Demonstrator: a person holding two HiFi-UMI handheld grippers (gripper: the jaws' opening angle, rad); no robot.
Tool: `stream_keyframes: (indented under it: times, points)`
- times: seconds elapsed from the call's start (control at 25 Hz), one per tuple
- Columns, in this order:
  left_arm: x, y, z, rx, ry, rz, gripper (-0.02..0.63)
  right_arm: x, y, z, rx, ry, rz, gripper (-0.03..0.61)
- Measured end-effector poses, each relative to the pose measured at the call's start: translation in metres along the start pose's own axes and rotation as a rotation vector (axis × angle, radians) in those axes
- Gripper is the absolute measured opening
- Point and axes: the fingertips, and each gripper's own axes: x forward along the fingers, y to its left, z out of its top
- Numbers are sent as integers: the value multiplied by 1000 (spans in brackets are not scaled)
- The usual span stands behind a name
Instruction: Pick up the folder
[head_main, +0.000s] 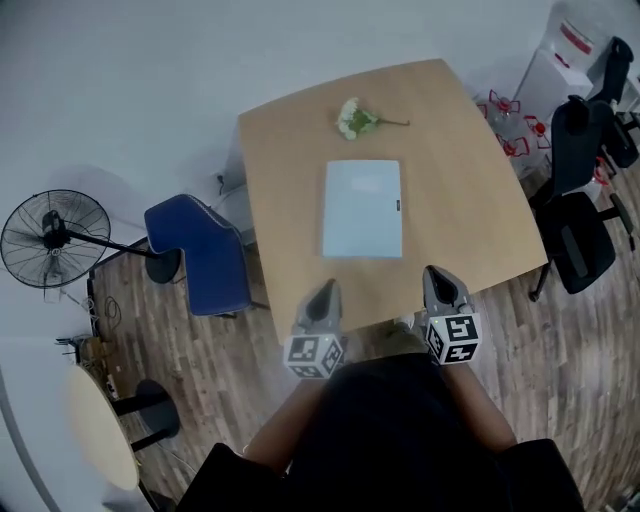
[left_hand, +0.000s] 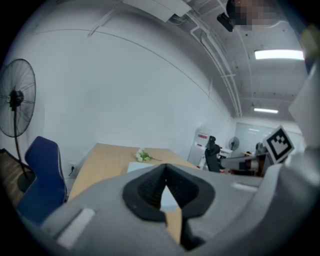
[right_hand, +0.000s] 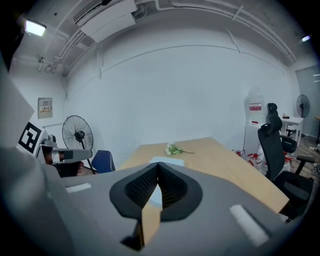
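A pale blue folder (head_main: 362, 208) lies flat in the middle of the wooden table (head_main: 290, 150). My left gripper (head_main: 326, 290) and right gripper (head_main: 438, 274) are both shut and hold nothing. They hover over the table's near edge, short of the folder, one toward each near corner. In the left gripper view the folder (left_hand: 136, 167) shows just beyond the shut jaws. The right gripper view shows the folder (right_hand: 167, 161) past its shut jaws too.
A small white flower sprig (head_main: 354, 119) lies on the table beyond the folder. A blue chair (head_main: 203, 255) stands at the table's left, a standing fan (head_main: 52, 238) further left. Black office chairs (head_main: 585, 190) stand to the right. A round side table (head_main: 98, 428) is at lower left.
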Motion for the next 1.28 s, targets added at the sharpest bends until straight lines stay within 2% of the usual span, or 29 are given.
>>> stream_keyframes:
  times: [0.32, 0.48, 0.68, 0.88, 1.04, 1.12, 1.2, 1.28]
  points:
    - [79, 9, 3, 4, 39, 125, 2, 67, -87, 8, 11, 49, 57, 0]
    - [92, 21, -8, -13, 84, 129, 2, 92, -108, 7, 69, 64, 52, 0]
    - [98, 49, -25, -86, 132, 130, 2, 122, -91, -4, 57, 112, 99, 0]
    - [109, 76, -27, -79, 166, 161, 2, 144, -66, -2, 25, 126, 178, 0]
    - [122, 104, -36, -78, 188, 196, 3, 170, -61, -21, 50, 196, 197, 20]
    - [128, 120, -46, -112, 214, 193, 65, 182, -58, -36, 80, 245, 207, 48]
    - [138, 134, -57, -154, 247, 171, 94, 195, -60, -51, 97, 296, 204, 81]
    - [151, 147, -69, -152, 287, 143, 149, 208, -62, -66, 122, 347, 194, 125]
